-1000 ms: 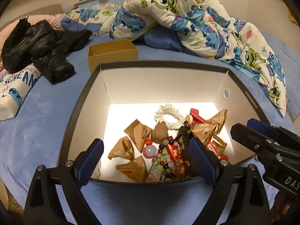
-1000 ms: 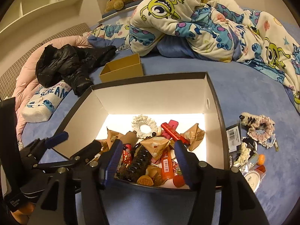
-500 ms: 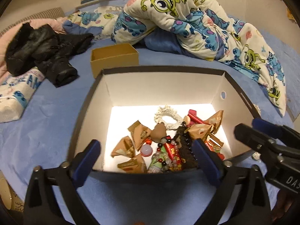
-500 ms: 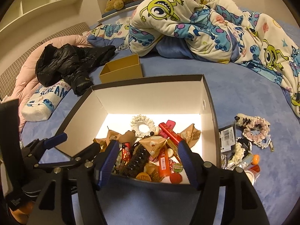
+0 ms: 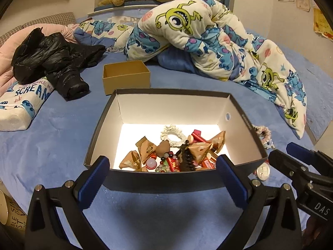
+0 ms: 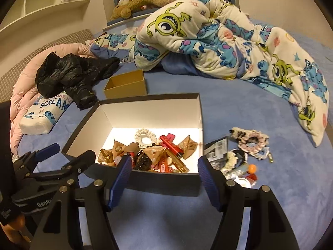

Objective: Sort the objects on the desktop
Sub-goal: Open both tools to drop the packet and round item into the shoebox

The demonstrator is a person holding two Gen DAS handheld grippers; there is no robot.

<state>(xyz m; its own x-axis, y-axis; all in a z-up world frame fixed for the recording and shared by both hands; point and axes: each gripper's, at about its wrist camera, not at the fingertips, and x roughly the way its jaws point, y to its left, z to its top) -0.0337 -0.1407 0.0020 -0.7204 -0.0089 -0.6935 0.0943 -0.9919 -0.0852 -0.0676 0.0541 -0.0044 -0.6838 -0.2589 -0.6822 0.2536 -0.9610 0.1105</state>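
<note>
1. Left wrist view: a blue bedspread (image 5: 52,145) carried the black, white-lined cardboard box (image 5: 245,123) of trinkets; the left gripper (image 5: 162,179), spread and empty, hung before its near wall — apparently between picks.
2. Right wrist view: the right gripper (image 6: 164,179) was likewise spread and empty; only here showed the unsorted scrunchie pile (image 6: 247,143) right of the box — probably the next reach.

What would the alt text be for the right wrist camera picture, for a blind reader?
An open right gripper hovers before a dark box of wrappers and trinkets on a blue bed. Scrunchies lie right of the box; the open left gripper is at left.
</note>
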